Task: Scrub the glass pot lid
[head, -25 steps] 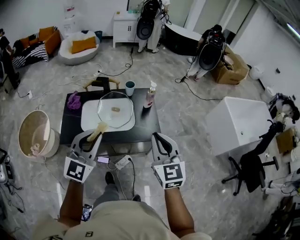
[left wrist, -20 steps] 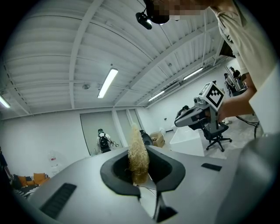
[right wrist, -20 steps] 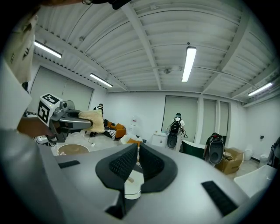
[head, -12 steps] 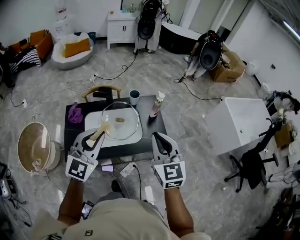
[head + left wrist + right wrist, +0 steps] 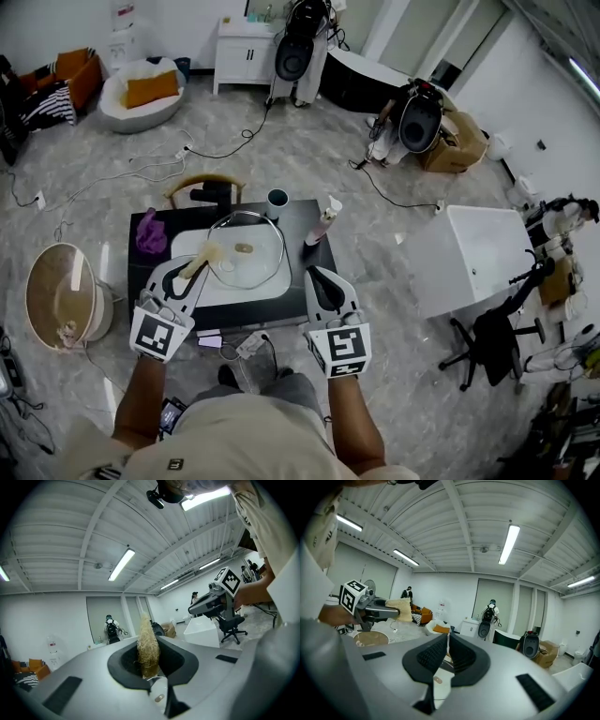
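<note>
The glass pot lid (image 5: 249, 246) lies in a white tray (image 5: 234, 281) on a low black table (image 5: 141, 267). My left gripper (image 5: 187, 271) is shut on a straw-coloured fibre scrubber (image 5: 202, 257), whose tuft hangs over the tray's left edge beside the lid's rim. In the left gripper view the scrubber (image 5: 147, 646) stands pinched between the jaws. My right gripper (image 5: 317, 275) is held at the table's front right corner, jaws pressed together with nothing in them. The right gripper view shows those jaws (image 5: 446, 645) and the left gripper (image 5: 370, 609) with the scrubber (image 5: 401, 610).
On the table stand a purple cloth (image 5: 150, 232), a dark cup (image 5: 277, 199) and a pump bottle (image 5: 323, 223). A round basket (image 5: 56, 295) sits left on the floor, a white box (image 5: 459, 253) and office chair (image 5: 492, 337) right. Cables and a power strip (image 5: 248, 343) lie below the table.
The view has shifted so the table sits further right and a little higher. The scrubber tuft now reaches over the tray's left edge next to the lid. Both grippers keep their grip states.
</note>
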`<state>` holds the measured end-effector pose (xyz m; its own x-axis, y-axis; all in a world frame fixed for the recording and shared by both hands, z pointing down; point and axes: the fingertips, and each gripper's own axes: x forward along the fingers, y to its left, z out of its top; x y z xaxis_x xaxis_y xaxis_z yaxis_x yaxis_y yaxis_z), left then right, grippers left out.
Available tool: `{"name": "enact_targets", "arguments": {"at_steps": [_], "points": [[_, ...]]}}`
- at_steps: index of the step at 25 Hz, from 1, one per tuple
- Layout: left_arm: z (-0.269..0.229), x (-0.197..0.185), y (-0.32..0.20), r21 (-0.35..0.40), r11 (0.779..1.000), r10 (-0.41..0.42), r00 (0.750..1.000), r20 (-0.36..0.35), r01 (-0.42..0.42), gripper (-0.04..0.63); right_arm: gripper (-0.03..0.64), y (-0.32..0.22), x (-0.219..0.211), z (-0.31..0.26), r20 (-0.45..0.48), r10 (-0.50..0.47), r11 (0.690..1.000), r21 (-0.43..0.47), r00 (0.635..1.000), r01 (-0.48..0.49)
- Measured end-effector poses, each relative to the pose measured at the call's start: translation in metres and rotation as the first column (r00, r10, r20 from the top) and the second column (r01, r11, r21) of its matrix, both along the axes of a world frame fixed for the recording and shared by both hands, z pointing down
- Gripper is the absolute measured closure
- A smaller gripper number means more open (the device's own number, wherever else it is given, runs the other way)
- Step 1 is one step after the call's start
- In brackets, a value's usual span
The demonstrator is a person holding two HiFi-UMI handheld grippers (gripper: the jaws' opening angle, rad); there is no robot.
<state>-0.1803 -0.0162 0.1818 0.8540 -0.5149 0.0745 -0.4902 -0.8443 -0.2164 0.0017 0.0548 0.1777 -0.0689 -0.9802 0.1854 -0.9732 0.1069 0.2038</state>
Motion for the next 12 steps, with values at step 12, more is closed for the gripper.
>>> {"name": "enact_targets", "arguments": {"at_steps": [12], "points": [[0.001, 0.001, -0.049, 0.018, 0.979, -0.205, 0.977, 0.059, 0.204, 0.548, 0.589, -0.087, 0.019, -0.001, 0.031, -0.19, 0.982, 0.006, 0.981, 0.189]]}}
